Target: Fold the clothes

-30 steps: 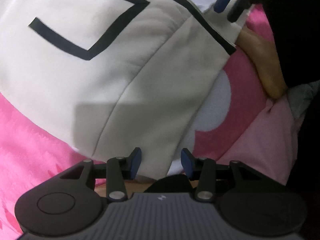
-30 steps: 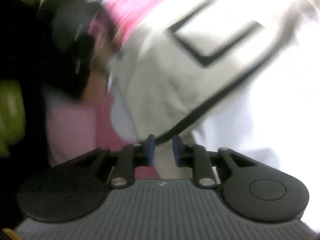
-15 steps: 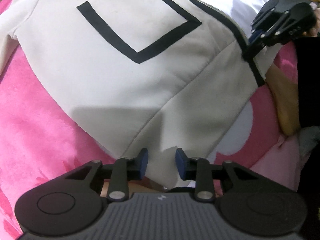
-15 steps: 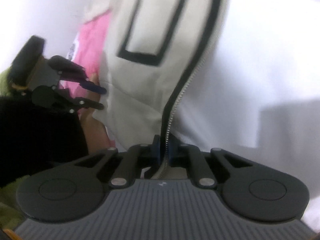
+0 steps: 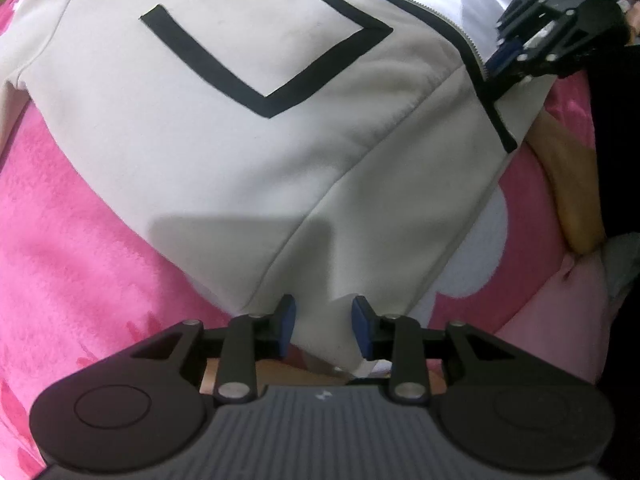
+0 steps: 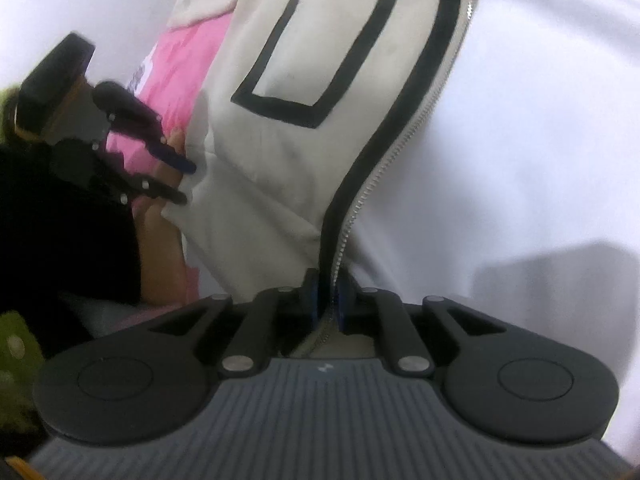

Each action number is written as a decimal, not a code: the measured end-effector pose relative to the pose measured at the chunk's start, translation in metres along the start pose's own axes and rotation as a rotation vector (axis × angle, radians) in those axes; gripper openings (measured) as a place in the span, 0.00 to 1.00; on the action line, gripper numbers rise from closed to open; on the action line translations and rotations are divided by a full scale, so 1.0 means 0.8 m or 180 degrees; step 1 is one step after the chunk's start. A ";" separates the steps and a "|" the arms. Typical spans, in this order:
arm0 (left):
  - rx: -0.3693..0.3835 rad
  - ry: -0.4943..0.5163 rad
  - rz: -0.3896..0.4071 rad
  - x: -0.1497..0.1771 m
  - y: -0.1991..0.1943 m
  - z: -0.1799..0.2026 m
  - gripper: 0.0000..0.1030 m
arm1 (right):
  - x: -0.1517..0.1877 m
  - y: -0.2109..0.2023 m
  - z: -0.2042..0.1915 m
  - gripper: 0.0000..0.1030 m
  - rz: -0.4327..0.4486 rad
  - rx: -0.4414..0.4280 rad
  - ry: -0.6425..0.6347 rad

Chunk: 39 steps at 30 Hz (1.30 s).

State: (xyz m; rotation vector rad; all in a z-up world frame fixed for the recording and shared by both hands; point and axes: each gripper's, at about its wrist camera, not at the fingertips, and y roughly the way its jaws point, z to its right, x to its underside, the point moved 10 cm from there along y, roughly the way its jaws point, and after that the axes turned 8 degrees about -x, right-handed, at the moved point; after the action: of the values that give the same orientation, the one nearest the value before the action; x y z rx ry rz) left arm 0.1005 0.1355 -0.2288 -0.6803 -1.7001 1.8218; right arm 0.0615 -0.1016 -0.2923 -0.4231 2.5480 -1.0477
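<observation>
From the left wrist, a cream zip-up jacket with black trim [image 5: 248, 152] lies spread on a pink plush blanket [image 5: 72, 248]. The left gripper [image 5: 324, 326] has been reopening slightly, hem fabric between its fingers, apparently unpinched. From the right wrist, the right gripper [image 6: 329, 300], just loosening a little, pinches the jacket's zipper edge [image 6: 360, 200].
</observation>
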 end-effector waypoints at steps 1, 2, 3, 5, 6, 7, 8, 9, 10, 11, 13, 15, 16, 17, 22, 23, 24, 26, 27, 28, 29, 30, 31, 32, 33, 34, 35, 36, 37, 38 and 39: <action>-0.0001 0.0010 -0.0010 0.001 -0.006 -0.002 0.35 | 0.001 -0.011 0.002 0.10 -0.0064 0.0066 -0.0051; -0.0039 0.0045 0.0028 0.000 -0.015 -0.006 0.37 | 0.002 -0.024 0.005 0.11 -0.0063 0.0127 -0.0100; -0.0092 0.0086 0.0085 -0.002 -0.025 -0.010 0.38 | 0.002 -0.038 0.009 0.11 -0.0027 0.0181 -0.0148; -0.0187 0.0155 0.0216 -0.011 -0.051 -0.021 0.39 | -0.001 -0.064 0.014 0.13 0.0070 0.0303 -0.0223; -0.0208 0.0151 0.0314 -0.018 -0.065 -0.028 0.40 | -0.005 -0.074 0.018 0.13 0.0144 0.0381 -0.0234; -0.0205 0.0122 0.0407 -0.026 -0.072 -0.032 0.41 | -0.010 -0.080 0.023 0.14 0.0206 0.0450 -0.0250; -0.0186 0.0096 0.0475 -0.034 -0.077 -0.033 0.41 | -0.015 -0.083 0.027 0.14 0.0263 0.0514 -0.0261; -0.0162 0.0073 0.0534 -0.043 -0.082 -0.034 0.41 | -0.021 -0.086 0.032 0.14 0.0320 0.0577 -0.0268; -0.0138 0.0051 0.0593 -0.051 -0.086 -0.035 0.41 | -0.028 -0.086 0.035 0.14 0.0364 0.0629 -0.0267; -0.0138 0.0071 0.0625 -0.057 -0.083 -0.032 0.41 | -0.035 -0.085 0.039 0.14 0.0401 0.0673 -0.0262; -0.0182 0.0162 0.0661 -0.067 -0.061 -0.014 0.41 | -0.048 -0.079 0.040 0.14 0.0418 0.0797 -0.0365; -0.0231 0.0256 0.0688 -0.077 -0.035 0.014 0.41 | -0.059 -0.077 0.038 0.14 0.0407 0.0948 -0.0564; -0.0221 0.0286 0.0700 -0.080 -0.031 0.020 0.41 | -0.065 -0.081 0.039 0.14 0.0416 0.1032 -0.0655; -0.0191 0.0282 0.0709 -0.082 -0.021 0.029 0.41 | -0.072 -0.083 0.040 0.15 0.0438 0.1120 -0.0730; 0.0039 0.0062 0.0591 -0.081 0.018 0.034 0.45 | -0.137 -0.125 0.055 0.26 0.0711 0.1551 -0.0976; 0.0067 0.0036 0.0587 -0.081 0.022 0.035 0.47 | -0.155 -0.136 0.056 0.34 0.0804 0.1605 -0.1029; 0.0094 0.0018 0.0596 -0.082 0.026 0.037 0.51 | -0.175 -0.147 0.058 0.42 0.0897 0.1660 -0.1076; 0.0149 -0.0010 0.0613 -0.082 0.030 0.039 0.56 | -0.216 -0.168 0.070 0.47 0.1055 0.1769 -0.1121; 0.0164 -0.0013 0.0616 -0.082 0.032 0.040 0.56 | -0.234 -0.175 0.080 0.47 0.1101 0.1802 -0.1111; 0.0165 -0.0002 0.0617 -0.082 0.032 0.041 0.56 | -0.252 -0.182 0.090 0.47 0.1148 0.1834 -0.1100; 0.0165 0.0022 0.0616 -0.081 0.034 0.043 0.57 | -0.271 -0.190 0.100 0.48 0.1194 0.1866 -0.1090; 0.0165 0.0049 0.0614 -0.081 0.035 0.044 0.57 | -0.288 -0.192 0.113 0.48 0.1207 0.1880 -0.1085; 0.0165 0.0077 0.0612 -0.081 0.037 0.046 0.57 | -0.306 -0.192 0.127 0.49 0.1199 0.1882 -0.1082; 0.0169 0.0099 0.0607 -0.081 0.038 0.047 0.57 | -0.322 -0.192 0.141 0.49 0.1191 0.1868 -0.1074; 0.0178 0.0109 0.0597 -0.081 0.039 0.048 0.58 | -0.337 -0.191 0.154 0.52 0.1187 0.1811 -0.1035; 0.0189 0.0114 0.0587 -0.082 0.041 0.048 0.58 | -0.353 -0.189 0.168 0.52 0.1186 0.1733 -0.0980; 0.0199 0.0119 0.0577 -0.082 0.042 0.049 0.58 | -0.366 -0.188 0.181 0.53 0.1205 0.1671 -0.0916; 0.0212 0.0114 0.0563 -0.083 0.043 0.049 0.58 | -0.380 -0.188 0.194 0.55 0.1234 0.1578 -0.0830; 0.0227 0.0104 0.0548 -0.084 0.043 0.049 0.58 | -0.395 -0.186 0.209 0.55 0.1263 0.1492 -0.0725; 0.0241 0.0094 0.0533 -0.085 0.043 0.048 0.58 | -0.410 -0.183 0.225 0.55 0.1295 0.1426 -0.0614; 0.0259 0.0079 0.0515 -0.086 0.043 0.048 0.58 | -0.421 -0.179 0.237 0.55 0.1297 0.1354 -0.0526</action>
State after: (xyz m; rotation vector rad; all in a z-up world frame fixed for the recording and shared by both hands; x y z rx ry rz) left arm 0.1217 0.0586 -0.2611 -0.8231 -1.5857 1.9727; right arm 0.4633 -0.1813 -0.2456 0.1160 2.0657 -1.2809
